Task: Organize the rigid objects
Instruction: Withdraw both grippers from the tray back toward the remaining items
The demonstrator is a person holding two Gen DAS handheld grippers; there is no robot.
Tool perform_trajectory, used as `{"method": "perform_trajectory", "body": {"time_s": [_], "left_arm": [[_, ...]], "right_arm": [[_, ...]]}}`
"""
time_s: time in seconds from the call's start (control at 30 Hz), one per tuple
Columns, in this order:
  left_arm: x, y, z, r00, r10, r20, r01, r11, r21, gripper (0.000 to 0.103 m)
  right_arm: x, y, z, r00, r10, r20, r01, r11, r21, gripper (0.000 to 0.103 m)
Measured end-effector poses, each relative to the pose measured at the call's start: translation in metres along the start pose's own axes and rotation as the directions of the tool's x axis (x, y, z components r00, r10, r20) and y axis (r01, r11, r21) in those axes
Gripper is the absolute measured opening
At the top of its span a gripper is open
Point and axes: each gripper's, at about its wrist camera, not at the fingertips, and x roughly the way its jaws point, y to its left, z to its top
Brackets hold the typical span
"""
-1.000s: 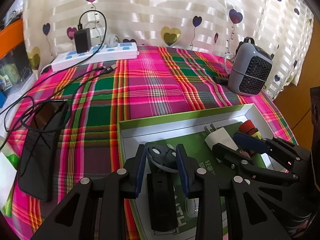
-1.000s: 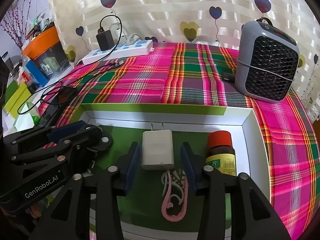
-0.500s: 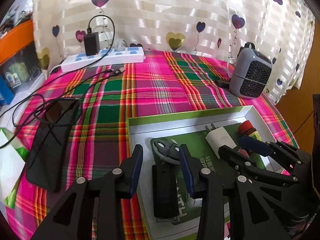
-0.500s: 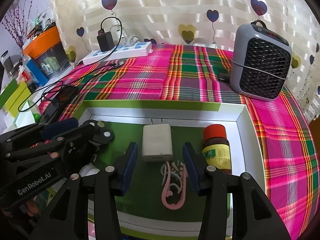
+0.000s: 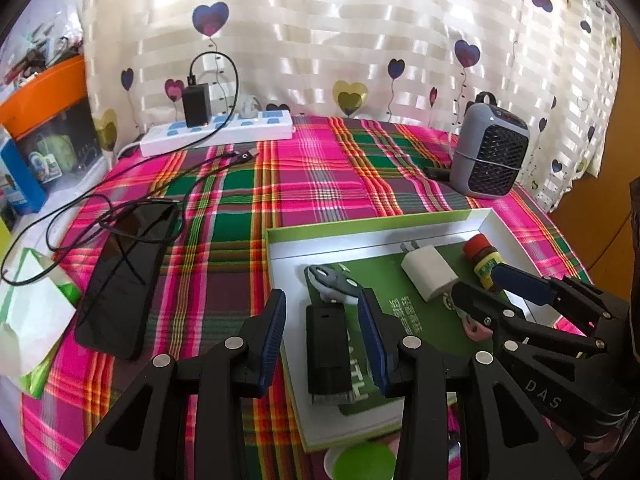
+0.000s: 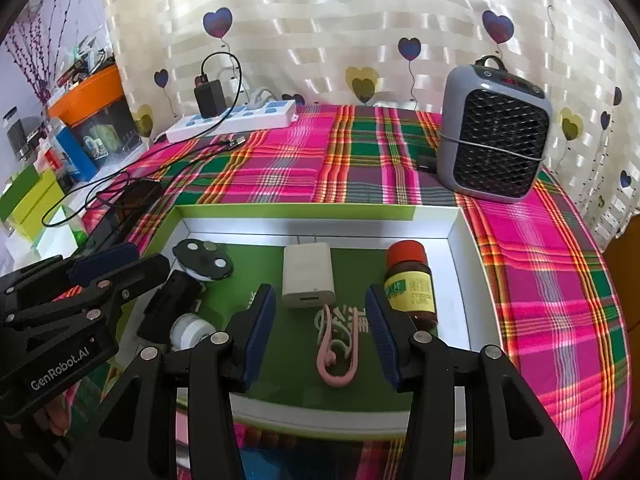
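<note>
Two tongs (image 5: 322, 340) (image 6: 320, 332) gape over box (image 6: 460, 248); heater (image 6: 494, 136), phone (image 5: 124, 276) nearby.

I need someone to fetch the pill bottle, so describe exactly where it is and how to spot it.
Find the shallow green-and-white box on the plaid tablecloth, in front of the grey fan heater. The pill bottle lies inside by the box's right wall, right of the white charger plug. Only it has brown glass, a red cap and a yellow label.

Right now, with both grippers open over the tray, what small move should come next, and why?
Probably lift both grippers clear. The left gripper is open around the black block and the right gripper is open above the pink hook. Both lie in the tray, as do the charger and bottle.
</note>
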Motion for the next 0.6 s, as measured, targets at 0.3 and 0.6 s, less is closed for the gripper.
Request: {"method": "perform_trajectory", "body": {"time_s": [0.3,0.6], "left_arm": [[-0.025,-0.004,-0.016,0.999,0.023,0.03,-0.023,1.0,0.004,0.036],[-0.044,-0.005,-0.035,0.999,0.018,0.037,-0.018,1.0,-0.004,0.036]], "right_arm": [[-0.022,0.0,-0.011,1.0,0.001,0.027,-0.001,1.0,0.012,0.048],[-0.045,0.002,-0.028,0.999,0.007,0.053,-0.008,1.0,0.024,0.048]]}}
